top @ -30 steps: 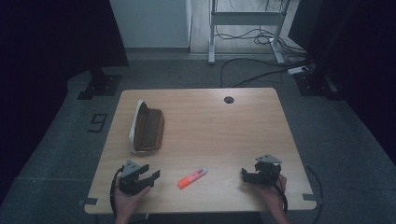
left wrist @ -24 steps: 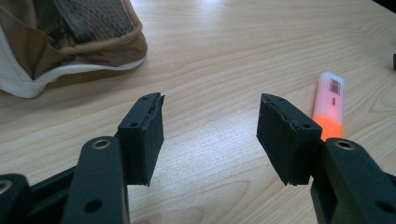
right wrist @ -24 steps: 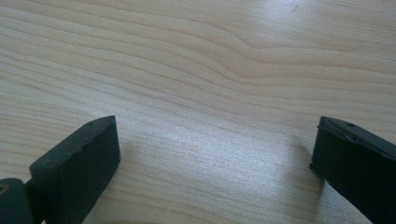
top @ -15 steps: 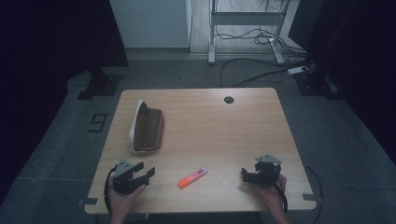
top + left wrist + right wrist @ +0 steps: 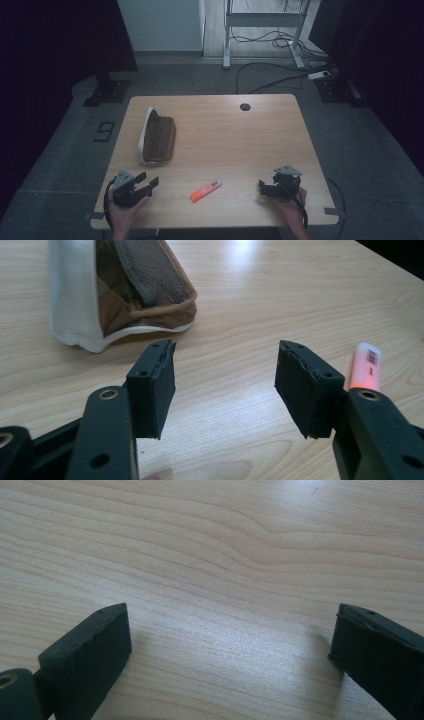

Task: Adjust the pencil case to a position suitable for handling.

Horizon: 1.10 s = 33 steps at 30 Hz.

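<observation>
A brown and white pencil pouch (image 5: 156,137) lies open on the left part of the wooden table (image 5: 235,140). An orange highlighter (image 5: 206,190) with a white cap lies near the front edge, between my two grippers. My left gripper (image 5: 146,183) rests at the front left, open and holding nothing. From the left gripper view (image 5: 225,372) the pouch (image 5: 125,295) sits ahead to the left and the highlighter (image 5: 364,367) just outside the right jaw. My right gripper (image 5: 262,187) stands open at the front right, its jaws (image 5: 230,640) wide apart over bare wood.
A round cable hole (image 5: 244,106) sits near the table's far edge. Beyond the table are a grey floor with cables (image 5: 280,75) and a metal desk frame (image 5: 260,20). Both hands hold the grippers close to the table's front edge.
My left gripper has shifted slightly to the left along the front edge. The right gripper, the pouch and the highlighter have stayed where they were.
</observation>
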Each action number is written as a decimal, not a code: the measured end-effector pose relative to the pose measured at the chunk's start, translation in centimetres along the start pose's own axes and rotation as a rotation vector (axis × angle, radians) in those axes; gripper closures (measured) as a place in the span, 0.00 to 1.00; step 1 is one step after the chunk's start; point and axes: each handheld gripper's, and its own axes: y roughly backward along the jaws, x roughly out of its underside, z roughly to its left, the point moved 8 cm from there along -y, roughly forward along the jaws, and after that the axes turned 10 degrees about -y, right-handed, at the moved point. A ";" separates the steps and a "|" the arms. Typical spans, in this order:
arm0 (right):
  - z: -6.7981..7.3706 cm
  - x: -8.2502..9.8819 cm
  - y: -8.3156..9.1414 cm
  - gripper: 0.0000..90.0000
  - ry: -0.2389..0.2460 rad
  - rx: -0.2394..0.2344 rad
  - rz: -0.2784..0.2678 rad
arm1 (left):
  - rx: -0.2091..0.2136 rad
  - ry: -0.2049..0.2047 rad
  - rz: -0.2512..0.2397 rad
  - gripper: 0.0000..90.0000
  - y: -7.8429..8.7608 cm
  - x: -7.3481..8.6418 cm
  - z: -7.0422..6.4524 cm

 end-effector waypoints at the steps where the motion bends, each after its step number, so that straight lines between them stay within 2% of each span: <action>1: 0.0 0.0 0.0 0.03 0.000 0.000 0.000 | -0.003 0.000 -0.001 0.46 0.1 0.0 0.1; 13: 0.0 0.0 0.0 0.04 -0.001 0.002 -0.003 | -0.047 0.029 -0.012 0.42 1.3 -0.1 1.8; 19: -0.1 0.0 0.0 0.04 0.000 0.003 -0.004 | -0.062 0.019 -0.017 0.39 1.3 -1.0 2.0; 27: -0.1 0.0 0.0 0.04 -0.001 0.003 -0.005 | -0.095 0.036 -0.016 0.34 0.2 -1.7 2.9; 32: -0.1 0.0 0.0 0.04 -0.001 0.003 -0.005 | -0.100 0.032 -0.006 0.34 -0.5 -1.8 3.3; 33: -0.1 0.0 0.1 0.04 0.000 0.003 -0.004 | -0.112 0.025 0.001 0.33 -0.9 -1.9 3.6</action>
